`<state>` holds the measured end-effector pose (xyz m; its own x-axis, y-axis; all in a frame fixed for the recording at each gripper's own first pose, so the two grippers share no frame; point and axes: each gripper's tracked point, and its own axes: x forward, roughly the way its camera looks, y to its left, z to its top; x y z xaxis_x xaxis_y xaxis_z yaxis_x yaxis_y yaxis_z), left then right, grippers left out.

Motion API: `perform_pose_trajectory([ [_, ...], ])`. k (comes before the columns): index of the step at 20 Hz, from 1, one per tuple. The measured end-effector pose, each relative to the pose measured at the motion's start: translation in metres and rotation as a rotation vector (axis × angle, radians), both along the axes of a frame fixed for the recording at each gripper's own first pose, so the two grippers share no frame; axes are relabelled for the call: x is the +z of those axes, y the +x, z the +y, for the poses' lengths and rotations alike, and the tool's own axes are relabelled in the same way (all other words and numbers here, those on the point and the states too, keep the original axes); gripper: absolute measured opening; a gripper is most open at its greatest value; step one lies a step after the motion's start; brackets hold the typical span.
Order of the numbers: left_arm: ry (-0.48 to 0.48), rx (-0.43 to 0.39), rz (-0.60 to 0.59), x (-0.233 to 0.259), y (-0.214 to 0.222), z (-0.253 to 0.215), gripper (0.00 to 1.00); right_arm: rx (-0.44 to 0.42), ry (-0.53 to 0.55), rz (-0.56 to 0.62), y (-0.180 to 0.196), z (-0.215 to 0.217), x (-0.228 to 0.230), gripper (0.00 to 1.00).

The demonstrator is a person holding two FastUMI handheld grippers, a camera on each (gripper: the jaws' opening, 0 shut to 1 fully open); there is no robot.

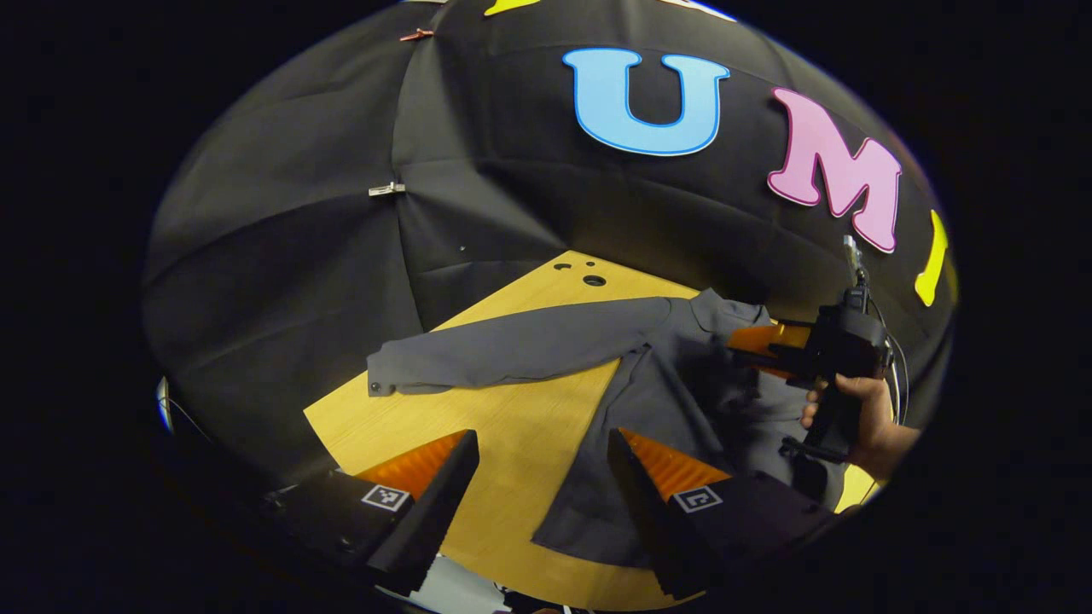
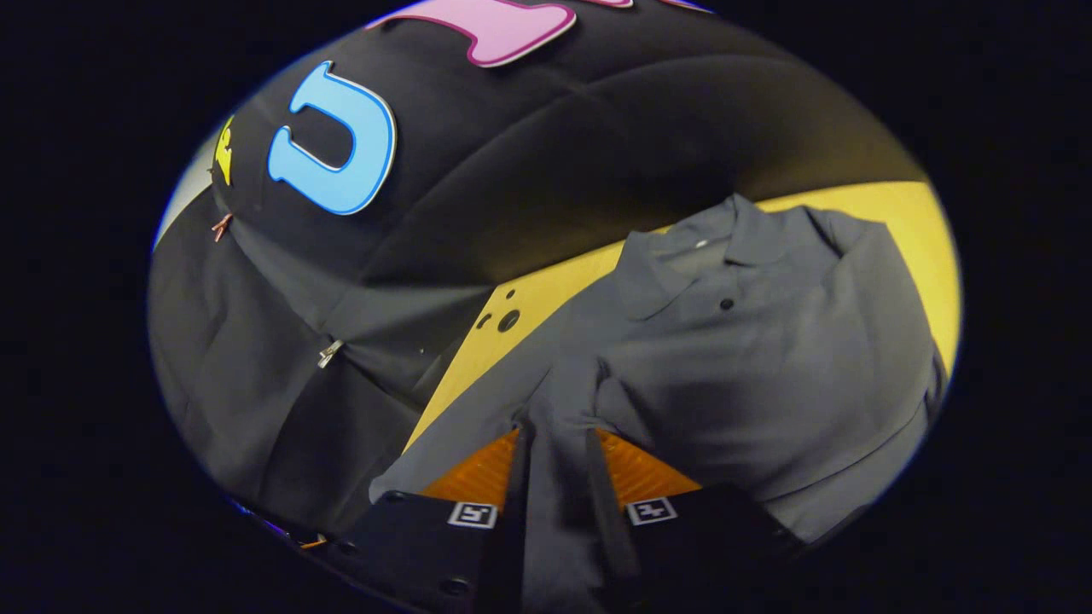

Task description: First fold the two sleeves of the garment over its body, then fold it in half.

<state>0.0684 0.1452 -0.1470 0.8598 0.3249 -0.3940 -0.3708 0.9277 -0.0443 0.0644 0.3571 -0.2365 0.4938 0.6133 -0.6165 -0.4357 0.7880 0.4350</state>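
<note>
Grey long-sleeved collared shirt (image 1: 674, 384) flat on yellow wooden bench (image 1: 503, 426), centre-right of frame. Right hand-held gripper (image 2: 554, 452) clamped on one sleeve (image 2: 554, 426), carried over body; left hand-held gripper (image 1: 542, 465) spread, empty. Other sleeve (image 1: 512, 350) outstretched at mid-left; halving outstanding.

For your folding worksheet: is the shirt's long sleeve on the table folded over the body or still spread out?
Spread out. In the left gripper view the sleeve lies straight across the table, away from the shirt body.
</note>
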Motion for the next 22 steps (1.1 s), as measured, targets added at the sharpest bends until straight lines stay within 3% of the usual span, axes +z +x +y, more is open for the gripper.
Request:
perform_pose_trajectory([
  [3, -0.014, 0.069, -0.031, 0.012, 0.005, 0.009, 0.96, 0.079, -0.045, -0.028, -0.018, -0.001, -0.002, 0.85],
  [4, -0.010, 0.085, -0.040, 0.015, 0.006, 0.014, 1.00, 0.107, -0.053, -0.026, -0.028, -0.003, 0.000, 0.88],
  [5, -0.005, 0.104, -0.047, 0.016, 0.007, 0.022, 0.96, 0.130, -0.069, -0.024, -0.036, -0.006, 0.003, 0.97],
  [13, 0.022, 0.218, -0.042, 0.009, 0.039, 0.121, 0.96, 0.184, -0.226, -0.139, -0.070, -0.085, 0.045, 0.99],
  [19, 0.031, 0.240, 0.011, -0.026, 0.077, 0.193, 0.96, 0.059, -0.315, -0.158, -0.087, -0.155, 0.079, 0.98],
  [22, 0.006, 0.264, 0.025, -0.042, 0.093, 0.229, 0.96, -0.051, -0.324, -0.175, -0.099, -0.183, 0.101, 0.99],
])
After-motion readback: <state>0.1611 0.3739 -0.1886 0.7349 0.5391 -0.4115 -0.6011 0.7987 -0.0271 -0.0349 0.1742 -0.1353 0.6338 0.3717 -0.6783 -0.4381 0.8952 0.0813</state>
